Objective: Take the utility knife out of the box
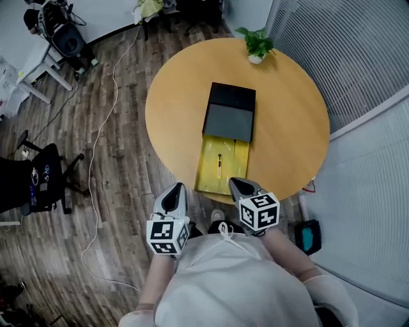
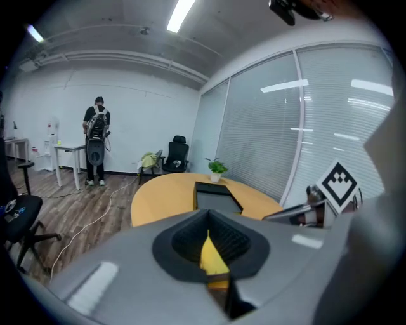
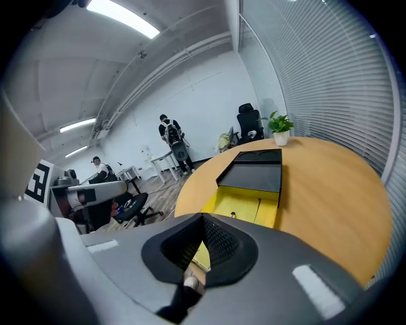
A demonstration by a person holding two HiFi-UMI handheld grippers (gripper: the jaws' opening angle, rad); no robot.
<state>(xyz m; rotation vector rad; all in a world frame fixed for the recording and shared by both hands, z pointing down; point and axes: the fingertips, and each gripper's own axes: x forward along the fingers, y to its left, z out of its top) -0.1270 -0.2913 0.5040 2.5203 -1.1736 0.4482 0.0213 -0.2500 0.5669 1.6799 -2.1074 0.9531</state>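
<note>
pale top with a drawstring, grey left gripper, grey right gripper, black-and-white marker cubes

You stand in an office: swivel chairs on wood-plank floor; blind-covered glass partitions (a potted plant on the round worktop); white desks under strip lights.

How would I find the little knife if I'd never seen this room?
Look for the big round wooden table. On it sits a flat black box with a bright yellow tray slid out toward the near edge. The utility knife is the thin, dark, stick-shaped thing lying in that tray, and it is the only loose thing visible on the yellow.
</note>
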